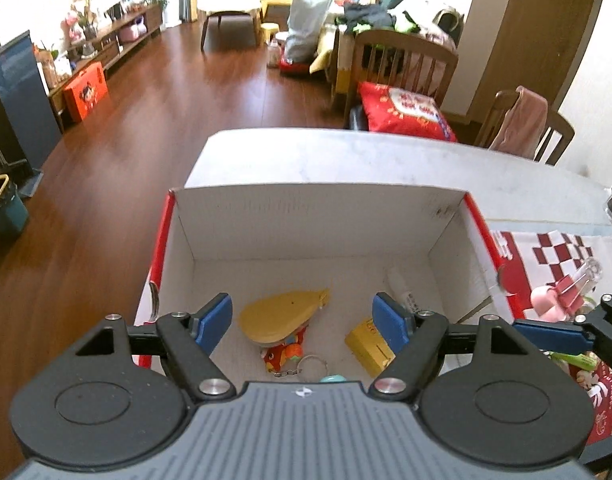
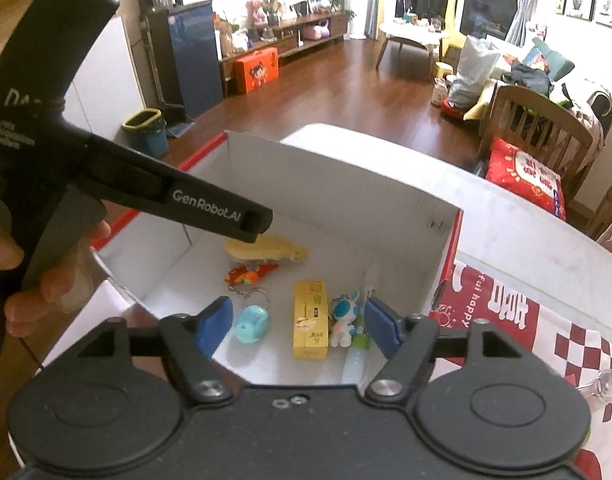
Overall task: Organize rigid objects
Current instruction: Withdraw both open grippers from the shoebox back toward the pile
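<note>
Hovering over the white box (image 2: 346, 184) on the counter (image 1: 346, 152), my left gripper (image 1: 302, 316) and right gripper (image 2: 298, 320) both hang with jaws apart, empty; yellow case (image 2: 266, 250), keychain (image 2: 250, 274), yellow box (image 2: 311, 324) and figurine (image 2: 344, 316) lie inside, while a pink toy (image 1: 546, 304) waits outside right.

A dark wooden floor (image 1: 154, 92) runs back to a round white coffee table (image 2: 410, 34); along the wall stands a low TV cabinet (image 2: 302, 34) with an orange gift box (image 2: 257, 70) on the floor before it; a green bin with a yellow rim (image 2: 145, 131) sits near a tall dark appliance (image 2: 194, 60); a wooden cot (image 1: 402, 60) is piled with clothes, a red cushion (image 1: 406, 112) leaning at its foot; a pink cloth (image 1: 520, 124) hangs over a wooden chair (image 1: 554, 136).
</note>
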A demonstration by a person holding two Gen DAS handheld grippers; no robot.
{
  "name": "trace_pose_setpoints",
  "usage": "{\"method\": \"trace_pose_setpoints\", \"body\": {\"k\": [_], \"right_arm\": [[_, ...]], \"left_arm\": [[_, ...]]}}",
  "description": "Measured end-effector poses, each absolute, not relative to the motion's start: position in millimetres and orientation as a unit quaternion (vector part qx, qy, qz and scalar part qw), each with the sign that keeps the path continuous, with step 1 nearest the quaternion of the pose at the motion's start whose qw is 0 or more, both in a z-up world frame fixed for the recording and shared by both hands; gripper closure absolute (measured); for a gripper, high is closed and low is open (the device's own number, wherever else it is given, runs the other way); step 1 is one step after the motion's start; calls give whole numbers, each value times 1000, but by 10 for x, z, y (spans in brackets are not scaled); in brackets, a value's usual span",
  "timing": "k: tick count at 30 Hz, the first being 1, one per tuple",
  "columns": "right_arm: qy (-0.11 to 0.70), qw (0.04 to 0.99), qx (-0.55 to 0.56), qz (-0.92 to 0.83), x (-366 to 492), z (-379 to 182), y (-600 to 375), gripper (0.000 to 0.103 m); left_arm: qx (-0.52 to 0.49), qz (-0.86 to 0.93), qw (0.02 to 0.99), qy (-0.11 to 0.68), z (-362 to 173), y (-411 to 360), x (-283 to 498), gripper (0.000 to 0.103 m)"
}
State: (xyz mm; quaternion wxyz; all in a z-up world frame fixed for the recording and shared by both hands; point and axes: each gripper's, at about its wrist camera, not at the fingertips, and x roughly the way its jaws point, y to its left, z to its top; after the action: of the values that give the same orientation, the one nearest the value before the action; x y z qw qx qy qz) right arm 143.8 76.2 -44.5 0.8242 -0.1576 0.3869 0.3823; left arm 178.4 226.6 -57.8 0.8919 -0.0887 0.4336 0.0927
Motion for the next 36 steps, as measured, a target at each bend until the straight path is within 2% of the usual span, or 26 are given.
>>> {"method": "trace_pose_setpoints", "body": {"k": [15, 17, 36], "right_arm": [[333, 838, -99, 421, 1068, -65, 148, 5], [323, 841, -91, 424, 1008, -33, 52, 1], [291, 874, -82, 379, 696, -152, -1097, 0]], "left_arm": [[-94, 70, 919, 376, -222, 1901, 1401, 26], [-93, 66, 923, 368, -185, 1831, 1353, 21], [-44, 27, 945, 324, -215, 827, 1084, 18]]}}
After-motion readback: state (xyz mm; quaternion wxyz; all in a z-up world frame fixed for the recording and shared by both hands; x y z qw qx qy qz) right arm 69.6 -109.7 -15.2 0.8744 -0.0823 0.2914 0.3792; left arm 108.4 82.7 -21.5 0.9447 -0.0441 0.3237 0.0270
